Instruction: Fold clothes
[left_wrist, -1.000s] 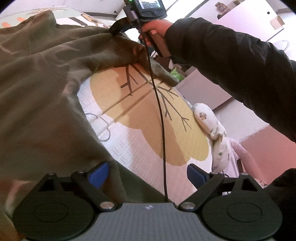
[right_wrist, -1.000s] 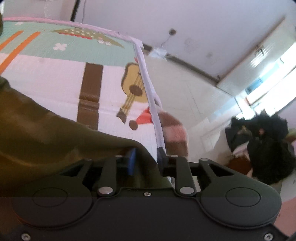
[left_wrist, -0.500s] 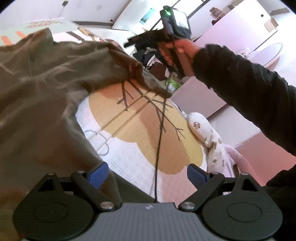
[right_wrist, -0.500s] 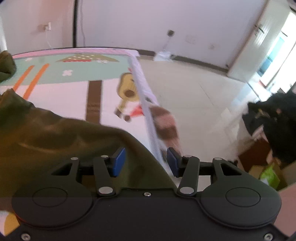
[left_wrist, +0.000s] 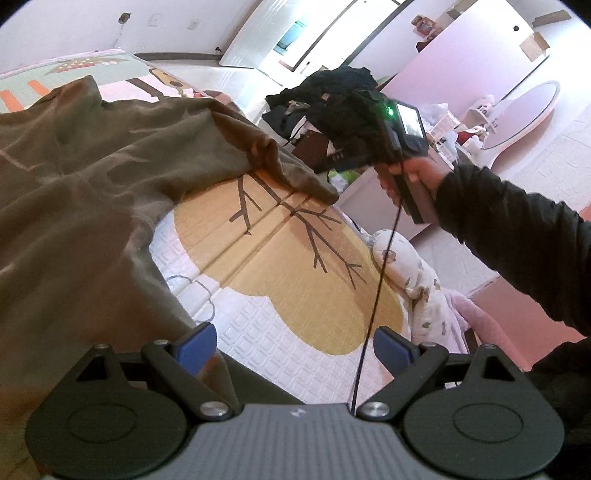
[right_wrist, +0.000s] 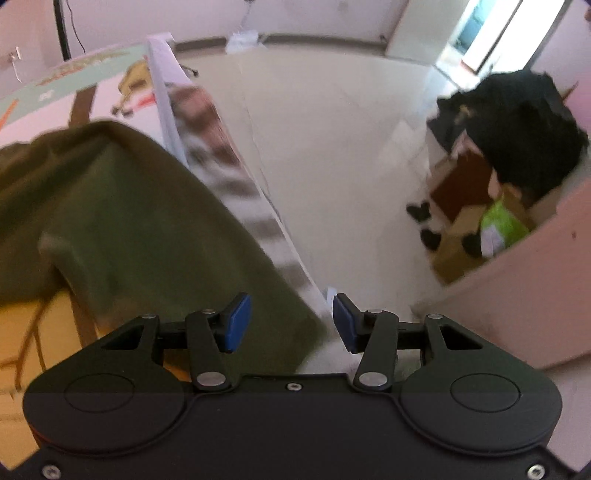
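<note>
An olive green garment (left_wrist: 92, 177) lies rumpled on the patterned play mat (left_wrist: 295, 277), one corner trailing toward the mat's far edge. My left gripper (left_wrist: 293, 349) stands wide open over the mat, the cloth bunched beside its left finger (left_wrist: 195, 347). In the right wrist view the garment (right_wrist: 129, 206) spreads at the left and passes below my right gripper (right_wrist: 291, 321), which is open with its pads clear of the cloth. A hand (left_wrist: 417, 173) in a black sleeve holds that gripper up, to the right of the garment's corner.
A pile of dark clothes (right_wrist: 524, 136) sits on boxes (right_wrist: 458, 236) on the pale floor (right_wrist: 332, 147) beyond the mat's edge. A striped cloth (right_wrist: 221, 158) runs along that edge. A black cable (left_wrist: 376, 280) hangs across the left view. A patterned pillow (left_wrist: 406, 258) lies beside the mat.
The right gripper opened, let go of the garment's corner and swung right past the mat's edge. The corner dropped onto the mat. The left gripper stayed nearly still.
</note>
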